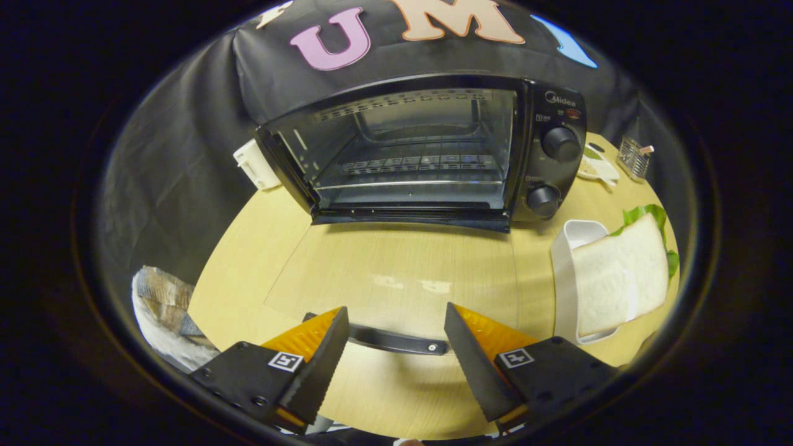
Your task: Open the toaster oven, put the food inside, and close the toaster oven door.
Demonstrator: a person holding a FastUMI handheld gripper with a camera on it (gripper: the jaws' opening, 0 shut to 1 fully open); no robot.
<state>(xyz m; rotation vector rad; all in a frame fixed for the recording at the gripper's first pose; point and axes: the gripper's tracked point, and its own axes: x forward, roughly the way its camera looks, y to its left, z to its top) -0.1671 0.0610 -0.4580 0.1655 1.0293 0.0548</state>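
A black toaster oven [433, 155] stands on the wooden table beyond my fingers, its cavity exposed with a wire rack inside. Its glass door [396, 272] lies folded down flat toward me, and the door's black handle [396, 341] runs between my fingertips. My gripper [396, 325] is open, one finger on each side of the handle's middle, not pressing on it. To the right of the door, a white rectangular dish [567, 272] holds a sandwich of white bread [619, 275] with green lettuce behind it.
A white boxy object [255, 164] sits left of the oven against the black cloth. Behind the oven's right side are a small white plate [598, 168] and a small wire holder [633, 158]. A crumpled cloth or bag [164, 310] lies off the table's left edge.
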